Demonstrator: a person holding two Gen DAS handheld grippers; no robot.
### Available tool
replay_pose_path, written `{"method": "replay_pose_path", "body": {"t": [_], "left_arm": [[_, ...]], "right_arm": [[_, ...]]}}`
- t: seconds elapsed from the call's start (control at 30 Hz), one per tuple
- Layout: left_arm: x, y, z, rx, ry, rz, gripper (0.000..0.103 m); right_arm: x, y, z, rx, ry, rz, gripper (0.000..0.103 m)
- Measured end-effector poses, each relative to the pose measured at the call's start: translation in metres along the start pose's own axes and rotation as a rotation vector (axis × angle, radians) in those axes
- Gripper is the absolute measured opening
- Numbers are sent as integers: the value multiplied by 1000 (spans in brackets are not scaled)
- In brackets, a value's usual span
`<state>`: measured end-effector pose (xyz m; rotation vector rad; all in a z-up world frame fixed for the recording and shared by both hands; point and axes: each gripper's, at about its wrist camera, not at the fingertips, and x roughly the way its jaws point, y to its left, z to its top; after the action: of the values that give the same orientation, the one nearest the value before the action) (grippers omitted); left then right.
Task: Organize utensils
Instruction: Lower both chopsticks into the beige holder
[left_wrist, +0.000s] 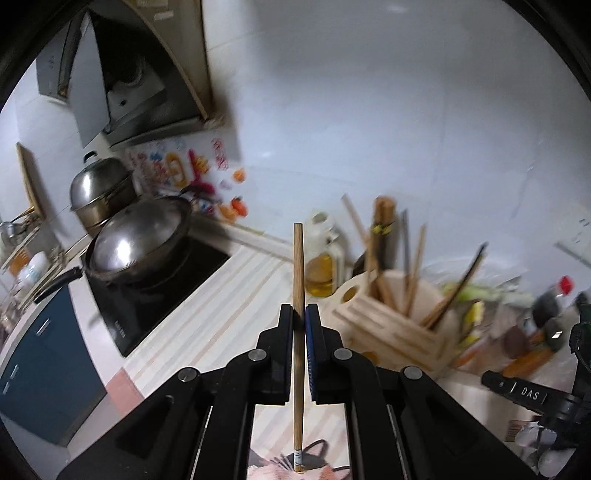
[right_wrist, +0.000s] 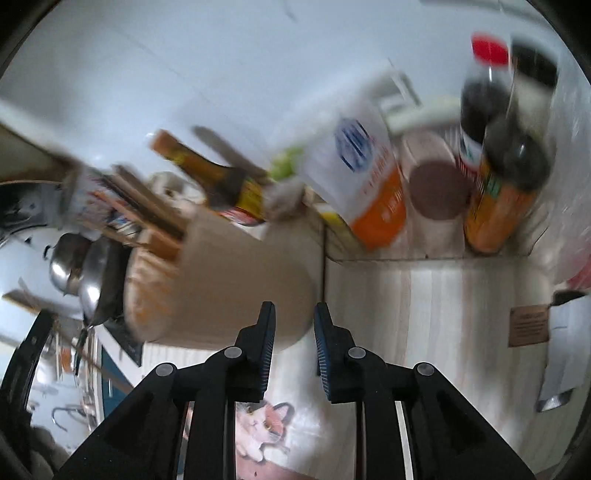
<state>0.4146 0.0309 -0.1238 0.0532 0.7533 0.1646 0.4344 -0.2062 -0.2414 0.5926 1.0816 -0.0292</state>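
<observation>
My left gripper (left_wrist: 299, 310) is shut on a single wooden chopstick (left_wrist: 298, 269), held upright above the counter. A wooden utensil holder (left_wrist: 391, 325) with several chopsticks standing in it sits to the right of it. My right gripper (right_wrist: 294, 314) is open and empty, close in front of the same holder (right_wrist: 236, 280), which looks tilted and blurred in the right wrist view. Part of the right gripper's body (left_wrist: 532, 393) shows at the lower right of the left wrist view.
A wok (left_wrist: 136, 240) and a steel pot (left_wrist: 101, 188) sit on the black cooktop (left_wrist: 155, 295) at left. An oil jug (left_wrist: 325, 262) and a dark bottle (left_wrist: 380, 236) stand behind the holder. Sauce bottles (right_wrist: 506, 166), a bag (right_wrist: 365, 173) and a cup (right_wrist: 437, 195) crowd the back right.
</observation>
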Motion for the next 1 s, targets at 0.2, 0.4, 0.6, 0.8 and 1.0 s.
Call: {"method": "replay_pose_path", "body": {"t": [0.2,0.4,0.6,0.8,1.0], "left_arm": [[36,0,-11,-26,39,58,4],[59,1,-13,-37,48,90,4],[60,5,-12,-35,45,84,4],[36,15,-6,-37,27,31,4],[-4,29,15,-61,-1,-65,4]], "right_arm": [[67,-14,15,16,31,-7,23],[125,-16,23,-13,98,-3,23],[126,-13,16,-57,29,-33,5],[66,3,-4,-89,-77,10,5],[-24,29,-10,-113,-246,50,5]]}}
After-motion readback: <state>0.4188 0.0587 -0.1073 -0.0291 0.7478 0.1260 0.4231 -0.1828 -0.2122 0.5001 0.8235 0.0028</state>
